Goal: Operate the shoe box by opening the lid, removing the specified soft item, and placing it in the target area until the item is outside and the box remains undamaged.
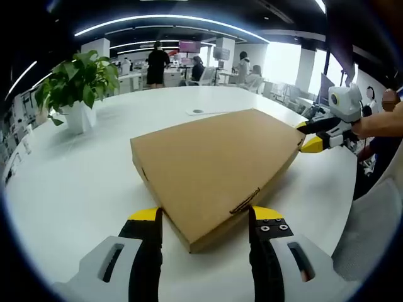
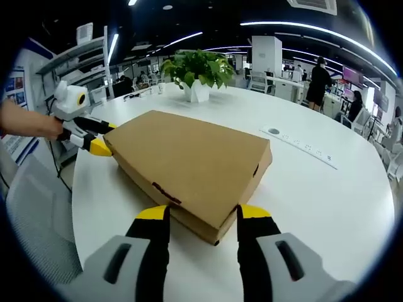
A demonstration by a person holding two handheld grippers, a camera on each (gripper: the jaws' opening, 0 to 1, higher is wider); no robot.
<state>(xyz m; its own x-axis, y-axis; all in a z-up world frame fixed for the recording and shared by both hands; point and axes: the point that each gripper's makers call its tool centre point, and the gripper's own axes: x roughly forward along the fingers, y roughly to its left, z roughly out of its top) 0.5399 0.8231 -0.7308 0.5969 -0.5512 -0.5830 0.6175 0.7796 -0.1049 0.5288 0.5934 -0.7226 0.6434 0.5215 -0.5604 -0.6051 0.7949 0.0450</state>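
Note:
A closed brown cardboard shoe box (image 1: 217, 167) (image 2: 189, 157) lies flat on the round white table (image 1: 75, 182), its lid down. My left gripper (image 1: 204, 215) is open, and its yellow-tipped jaws straddle the box's near corner. The same gripper (image 2: 101, 139), held by a hand, appears at the box's far left corner in the right gripper view. My right gripper (image 2: 203, 212) is open around the opposite corner. It comes in from the right in the left gripper view, where the right gripper (image 1: 307, 135) has its tips at the box's edge. The soft item is hidden inside.
A potted green plant (image 1: 79, 85) (image 2: 196, 72) stands on the table beyond the box. A flat white strip with a round socket (image 2: 302, 145) lies on the table (image 2: 327, 189). A grey chair (image 2: 31, 207) sits at the table's edge. People work at desks far behind.

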